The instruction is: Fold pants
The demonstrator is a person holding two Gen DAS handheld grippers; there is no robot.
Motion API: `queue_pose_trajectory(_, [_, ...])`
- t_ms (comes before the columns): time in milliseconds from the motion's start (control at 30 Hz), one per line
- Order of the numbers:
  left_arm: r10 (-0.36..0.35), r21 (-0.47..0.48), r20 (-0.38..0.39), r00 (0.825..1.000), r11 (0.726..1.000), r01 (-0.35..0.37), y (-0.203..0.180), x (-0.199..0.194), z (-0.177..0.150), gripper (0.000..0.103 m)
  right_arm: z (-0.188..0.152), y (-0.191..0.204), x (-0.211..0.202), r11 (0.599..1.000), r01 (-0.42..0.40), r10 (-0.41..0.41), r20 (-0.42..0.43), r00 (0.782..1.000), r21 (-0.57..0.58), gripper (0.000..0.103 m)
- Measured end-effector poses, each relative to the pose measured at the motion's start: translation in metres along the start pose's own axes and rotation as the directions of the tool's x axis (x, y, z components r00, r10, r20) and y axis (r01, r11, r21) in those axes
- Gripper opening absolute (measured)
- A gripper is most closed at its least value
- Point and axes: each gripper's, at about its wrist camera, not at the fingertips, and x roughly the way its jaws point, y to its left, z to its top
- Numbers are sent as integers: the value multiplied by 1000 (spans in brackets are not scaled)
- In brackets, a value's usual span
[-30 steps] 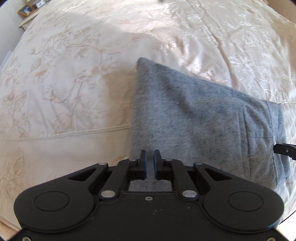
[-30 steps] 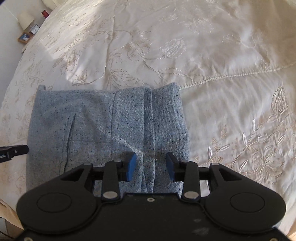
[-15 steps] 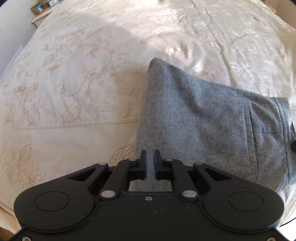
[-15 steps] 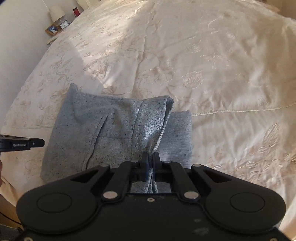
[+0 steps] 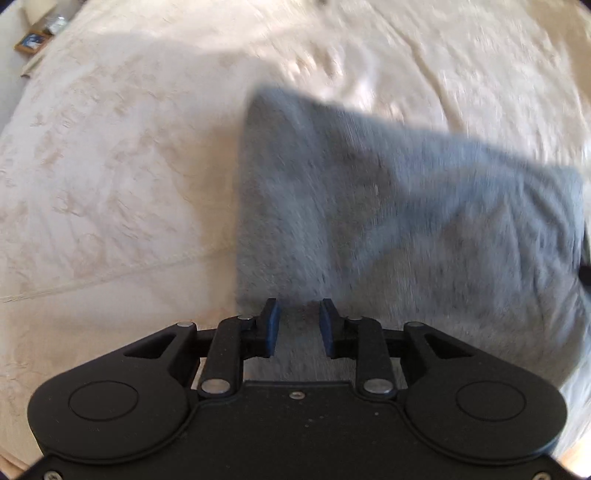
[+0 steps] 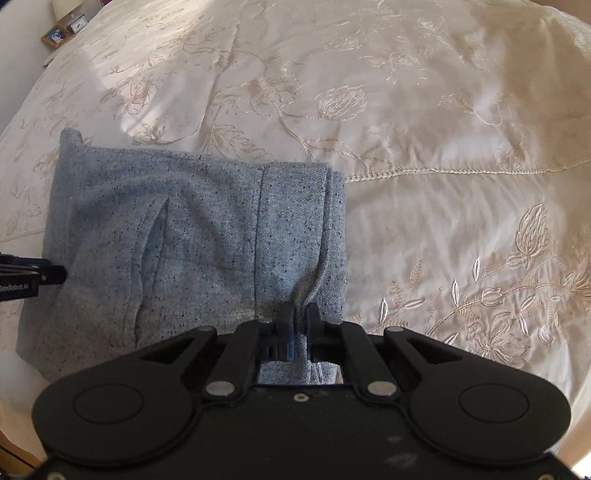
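The grey speckled pants (image 6: 192,236) lie folded into a rectangle on the cream bedspread (image 6: 406,110). My right gripper (image 6: 299,314) is shut on the near right edge of the pants, where the waistband fold bunches up. My left gripper (image 5: 297,314) is open at the near left edge of the pants (image 5: 388,221), with cloth lying between and below its fingers; that view is blurred by motion. The tip of the left gripper also shows at the left edge of the right wrist view (image 6: 33,275).
The embroidered bedspread (image 5: 110,166) spreads all around the pants. A bedside table with picture frames and a clock (image 6: 62,31) stands at the far left corner. The near edge of the bed runs just below both grippers.
My left gripper has opened and is moving, blurring its view. My right gripper, shut half a second ago on the pants' edge, has lowered the lifted fold back flat.
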Motion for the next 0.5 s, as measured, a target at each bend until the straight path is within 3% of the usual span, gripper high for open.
queue_pose_trajectory(67, [-43,-25,98,994,999,46,7,-22,11,36,2,4,-13,1000,24,-24,29,999,-1,8])
queue_pose_trajectory(133, [-68,-20,142,987,997,71,9,-30,28,38,5,12,-29,998,64,-62,102,993,-19,11])
queue_pose_trajectory(267, [-38,9,141,989,999,37,0,-1,65,38,16,25,-36,998,58,-50,182,982,-38,13])
queue_pose_trajectory(333, [-7,15,110,994,1000,5,-1,24,78,39,23,30,-25,998,48,-41,162,986,-39,13])
queue_pose_trajectory(433, [8,4,37,999,1000,-8,3,64,85,43,30,33,0,994,99,-93,124,988,-40,13])
queue_pose_trajectory(500, [21,11,47,999,1000,-22,1,67,85,43,32,30,14,992,121,-117,98,988,-34,13])
